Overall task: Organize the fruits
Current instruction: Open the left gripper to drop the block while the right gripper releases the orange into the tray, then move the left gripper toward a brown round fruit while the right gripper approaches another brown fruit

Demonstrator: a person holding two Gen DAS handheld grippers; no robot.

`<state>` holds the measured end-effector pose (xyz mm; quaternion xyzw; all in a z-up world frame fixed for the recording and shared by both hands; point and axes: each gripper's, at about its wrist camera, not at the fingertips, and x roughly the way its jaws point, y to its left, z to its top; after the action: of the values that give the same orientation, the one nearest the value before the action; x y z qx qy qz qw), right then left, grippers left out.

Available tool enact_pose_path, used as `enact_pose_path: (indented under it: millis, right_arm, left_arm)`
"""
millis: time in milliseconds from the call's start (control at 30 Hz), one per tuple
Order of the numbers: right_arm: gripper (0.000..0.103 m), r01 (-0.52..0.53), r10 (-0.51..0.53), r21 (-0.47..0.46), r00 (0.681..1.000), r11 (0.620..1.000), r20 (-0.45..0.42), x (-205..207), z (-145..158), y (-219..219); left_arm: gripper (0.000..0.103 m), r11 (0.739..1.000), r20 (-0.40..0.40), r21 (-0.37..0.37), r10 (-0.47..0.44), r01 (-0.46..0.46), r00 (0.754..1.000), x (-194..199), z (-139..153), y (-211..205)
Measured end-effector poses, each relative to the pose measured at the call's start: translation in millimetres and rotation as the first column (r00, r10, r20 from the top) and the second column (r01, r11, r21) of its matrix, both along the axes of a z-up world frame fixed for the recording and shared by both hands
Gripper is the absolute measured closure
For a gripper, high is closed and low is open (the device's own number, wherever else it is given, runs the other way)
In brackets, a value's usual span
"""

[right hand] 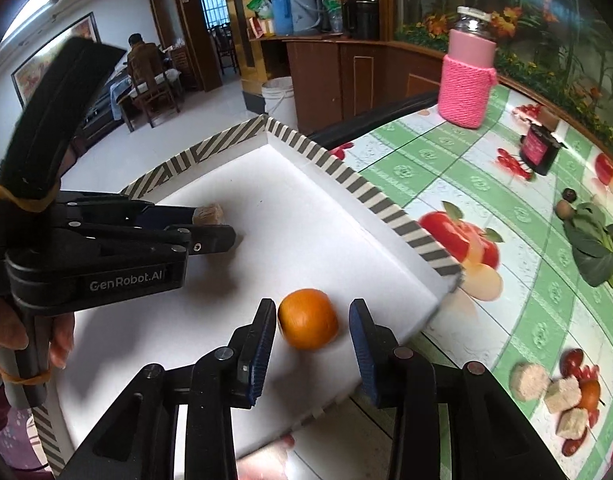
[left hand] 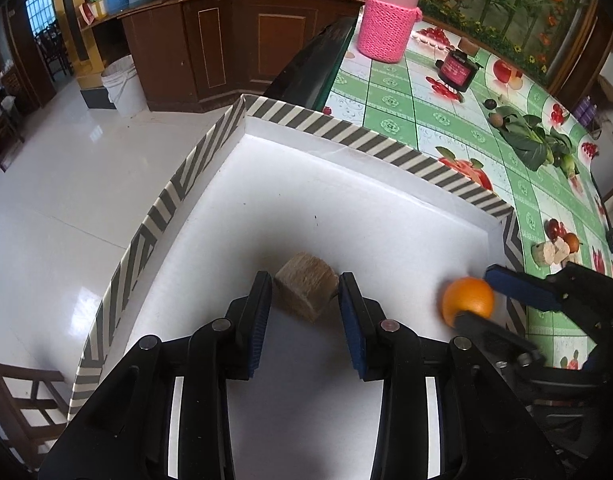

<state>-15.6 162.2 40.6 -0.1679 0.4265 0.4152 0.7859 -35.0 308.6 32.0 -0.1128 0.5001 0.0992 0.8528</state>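
A white tray with a striped rim sits at the table's left edge. A tan cube lies inside it, between the open fingers of my left gripper, apparently not squeezed. An orange lies in the tray near its right rim, between the open jaws of my right gripper; it touches the left pad and there is a gap to the right pad.
On the green fruit-print tablecloth stand a pink knit-sleeved jar and a small dark jar. Leafy greens, two small dark fruits and several tan cubes lie to the right.
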Motion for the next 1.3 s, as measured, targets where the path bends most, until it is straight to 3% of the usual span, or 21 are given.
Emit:
enact_pose_path:
  millis: [100,133,167,233,367,600,700,1000,1300]
  right_arm:
    - [0.066,0.021,-0.021,0.022,1.000,1.000,0.018,-4,10,-13]
    - [0.066,0.025,-0.026,0.034,0.999,0.999,0.023,-6,15,-18]
    - [0.066,0.028,-0.030,0.043,0.999,0.999,0.027,-10,18,-22]
    - [0.066,0.040,-0.042,0.058,0.998,0.997,0.036,-14,25,-30]
    - [0.066,0.059,-0.062,0.091,0.997,0.994,0.039,-28,33,-49]
    - [0.066,0.114,-0.122,0.151,0.992,0.982,0.039,-45,42,-92]
    - [0.066,0.148,-0.155,0.157,0.987,0.976,0.036,-49,42,-110]
    - [0.066,0.254,-0.263,0.205,0.965,0.945,0.017,-60,45,-169]
    - [0.066,0.368,-0.378,0.186,0.926,0.911,0.017,-71,37,-239]
  left_arm:
    - [0.069,1.000,0.016,-0.014,-0.011,0.011,1.000,-5,2,-2]
    - [0.063,1.000,0.029,-0.015,-0.010,0.010,1.000,-8,5,-2]
    - [0.047,1.000,0.040,-0.017,-0.007,0.007,0.999,-9,6,-2]
    - [0.034,0.999,0.078,-0.036,0.001,0.002,0.997,-14,12,-1]
    - [0.034,1.000,0.116,-0.016,0.003,-0.001,0.993,-24,23,-5]
    - [0.034,0.989,0.218,0.148,-0.031,-0.002,0.975,-55,52,-42]
    - [0.034,0.985,0.242,0.171,-0.061,0.019,0.968,-64,58,-60]
    - [0.034,0.982,0.286,0.162,-0.142,0.098,0.948,-80,60,-125]
    - [0.034,0.977,0.259,0.109,-0.206,0.183,0.944,-79,51,-166]
